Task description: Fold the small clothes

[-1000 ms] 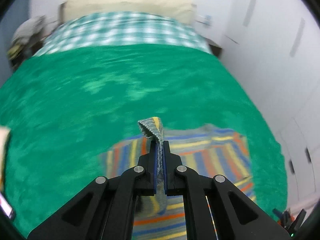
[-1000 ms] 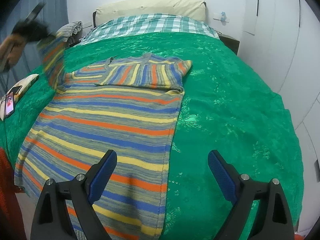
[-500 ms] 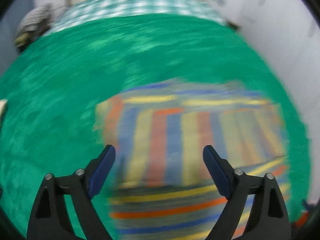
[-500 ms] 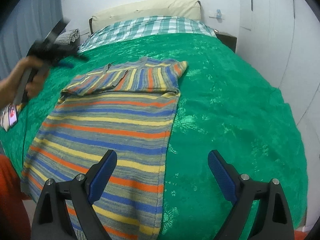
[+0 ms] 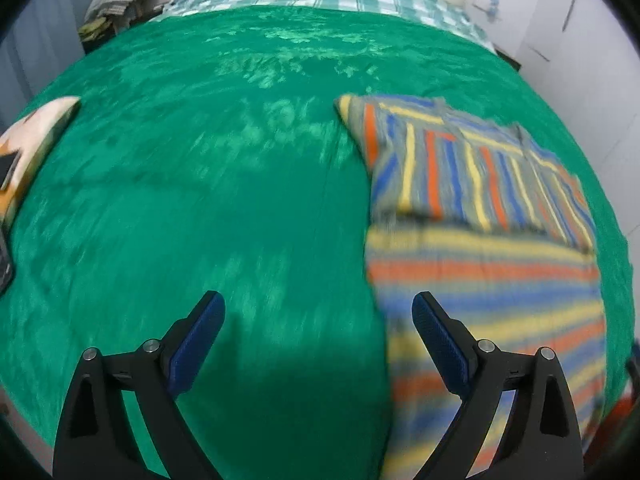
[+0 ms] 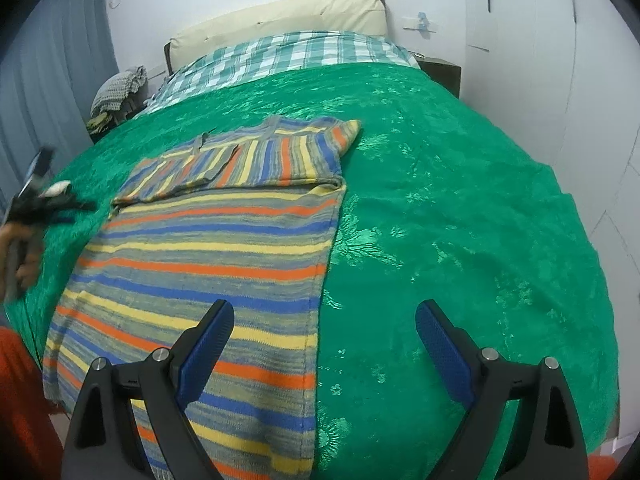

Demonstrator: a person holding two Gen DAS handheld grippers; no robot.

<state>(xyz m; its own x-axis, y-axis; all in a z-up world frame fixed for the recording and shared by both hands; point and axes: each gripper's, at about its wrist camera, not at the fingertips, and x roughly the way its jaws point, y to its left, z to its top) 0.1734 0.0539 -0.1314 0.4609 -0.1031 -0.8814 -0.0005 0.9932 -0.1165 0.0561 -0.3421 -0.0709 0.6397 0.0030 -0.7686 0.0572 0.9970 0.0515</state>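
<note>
A striped knit sweater (image 6: 208,248) in grey, orange, blue and yellow lies flat on the green bedcover (image 6: 440,208), both sleeves folded across its chest. My right gripper (image 6: 325,312) hovers open over the sweater's right edge near the hem, nothing between its fingers. In the left wrist view the sweater (image 5: 480,264) fills the right side. My left gripper (image 5: 318,304) is over bare green cover just left of it, jaws opening wide with nothing between them. In the right wrist view the left gripper (image 6: 52,204) shows blurred at the far left, held by a hand.
A checked blanket (image 6: 288,56) and cream pillow (image 6: 280,16) lie at the head of the bed. A patterned cushion (image 5: 32,140) with a dark phone on it sits at the bed's left edge. A clothes pile (image 6: 116,92) stands beyond, a dark nightstand (image 6: 440,70) at the right.
The left gripper let go of the sleeve it held, opened, and swung down and left off the sweater onto bare cover. The sleeve now lies across the chest. The right gripper stayed put.
</note>
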